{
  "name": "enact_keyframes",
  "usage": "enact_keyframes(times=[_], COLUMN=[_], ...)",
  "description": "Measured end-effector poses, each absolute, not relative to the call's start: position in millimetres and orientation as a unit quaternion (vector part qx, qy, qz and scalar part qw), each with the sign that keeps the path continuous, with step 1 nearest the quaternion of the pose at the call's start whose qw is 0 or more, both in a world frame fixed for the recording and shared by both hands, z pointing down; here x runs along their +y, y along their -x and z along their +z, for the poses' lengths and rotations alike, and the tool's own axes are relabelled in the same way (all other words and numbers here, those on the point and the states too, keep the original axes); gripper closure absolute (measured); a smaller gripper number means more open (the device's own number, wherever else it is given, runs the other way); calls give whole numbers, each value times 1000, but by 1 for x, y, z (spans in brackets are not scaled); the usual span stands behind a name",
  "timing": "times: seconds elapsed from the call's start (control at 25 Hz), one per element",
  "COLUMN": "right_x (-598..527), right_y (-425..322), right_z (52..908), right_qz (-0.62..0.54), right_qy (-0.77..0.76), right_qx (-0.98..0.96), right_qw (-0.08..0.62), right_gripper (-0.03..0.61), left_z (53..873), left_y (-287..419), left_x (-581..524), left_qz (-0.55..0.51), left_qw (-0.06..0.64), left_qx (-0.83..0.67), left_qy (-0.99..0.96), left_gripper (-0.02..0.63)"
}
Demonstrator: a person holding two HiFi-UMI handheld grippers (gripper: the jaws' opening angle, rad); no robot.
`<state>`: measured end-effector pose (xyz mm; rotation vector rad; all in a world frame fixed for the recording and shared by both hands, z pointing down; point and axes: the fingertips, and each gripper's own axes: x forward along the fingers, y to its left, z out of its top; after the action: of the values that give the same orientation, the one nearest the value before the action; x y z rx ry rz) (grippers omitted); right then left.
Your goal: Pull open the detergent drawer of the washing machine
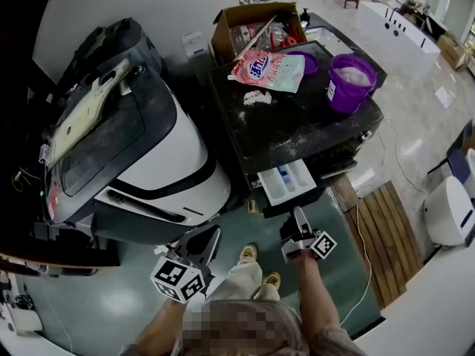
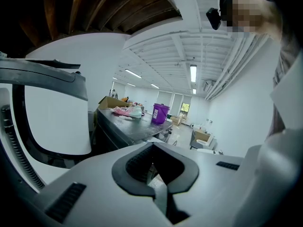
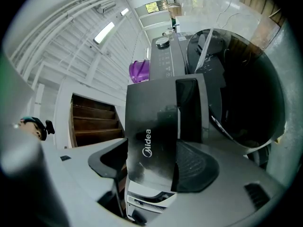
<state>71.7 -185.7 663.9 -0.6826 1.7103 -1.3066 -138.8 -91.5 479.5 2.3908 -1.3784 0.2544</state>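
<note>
The dark washing machine [image 1: 297, 128] stands ahead of me, its top dusted with white powder. Its detergent drawer [image 1: 286, 182] sticks out toward me, the white tray with a blue compartment showing. My right gripper [image 1: 298, 221] is at the drawer's front end. In the right gripper view the dark glossy drawer front [image 3: 151, 141] with its logo fills the gap between the jaws, and my right gripper [image 3: 151, 169] is shut on it. The round door [image 3: 236, 103] shows to the right. My left gripper [image 1: 210, 242] hangs low to the left, shut and holding nothing; the left gripper [image 2: 158, 174] touches nothing.
On the machine's top are a purple bucket [image 1: 350, 80], a pink detergent bag [image 1: 267, 70] and a cardboard box [image 1: 252, 28]. A big white and black appliance [image 1: 133, 162] stands close on the left. A wooden pallet [image 1: 378, 228] lies on the floor at right. My shoes [image 1: 249, 252] are below the drawer.
</note>
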Motion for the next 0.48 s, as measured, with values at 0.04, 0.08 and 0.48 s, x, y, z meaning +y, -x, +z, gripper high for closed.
enact_keyframes(times=[0.04,0.08,0.48], right_x=[-184,-182,-169], right_y=[-72,-73,-79], right_z=[664,663,664], right_qz=[-522,-523,-529], right_qy=[273,272,273], right_qx=[685,685,682], right_qw=[428,428,425], right_gripper=[275,275,276], left_z=[479,479,476], left_y=[138,136,125], left_x=[-91,-91,-93], left_qz=[90,90,87], left_qw=[184,185,181], left_qx=[-488,-488,-480], left_qy=[-848,-849,-854], left_gripper=[592,592,593])
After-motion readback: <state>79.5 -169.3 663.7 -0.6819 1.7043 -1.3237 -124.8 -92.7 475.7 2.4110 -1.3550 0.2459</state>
